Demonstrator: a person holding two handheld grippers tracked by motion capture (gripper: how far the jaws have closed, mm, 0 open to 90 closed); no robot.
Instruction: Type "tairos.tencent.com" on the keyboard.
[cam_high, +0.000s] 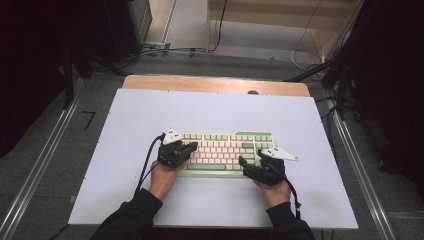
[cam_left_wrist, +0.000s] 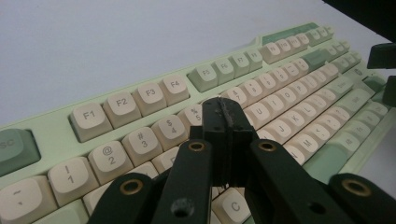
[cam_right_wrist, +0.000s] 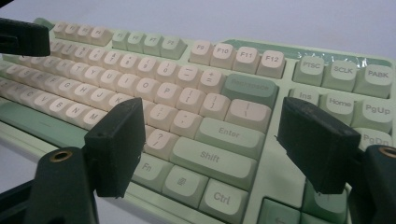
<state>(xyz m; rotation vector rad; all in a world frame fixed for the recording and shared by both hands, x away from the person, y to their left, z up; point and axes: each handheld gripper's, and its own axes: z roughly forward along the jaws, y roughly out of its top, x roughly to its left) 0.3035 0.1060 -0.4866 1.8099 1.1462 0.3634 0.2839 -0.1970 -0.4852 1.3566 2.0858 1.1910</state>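
Mint-green and cream plastic: the keyboard (cam_high: 225, 152) lies flat on the white table (cam_high: 125, 190) at centre frame in the high view, long side across, with your two hands at its lower corners. Your left gripper (cam_left_wrist: 224, 109) has its jaws pressed together with nothing between them, the joined tip hanging over the number row near the 5 key in the left gripper view; whether the tip actually touches a cap you cannot tell from this angle. Your right gripper (cam_right_wrist: 212, 135) stands wide apart, empty, its two pads (cam_right_wrist: 116, 144) straddling the lower right block around Enter, Shift and Ctrl in the right gripper view. Judged step: the clenched left tip is set up as a single pointer for pressing a key, while the right waits off to the side. Next move, as a judgement: bring the left tip straight down onto one cap only, square to its top, since the neighbouring caps sit close and a slanted press could catch two; keep the right clear of the keys or close it before using it likewise. Hard to read: legends on the far keys in both gripper views are blurred, the bottom row under the left jaws is hidden by the linkage, and the keyboard's lower corners in the high view are covered by both grippers
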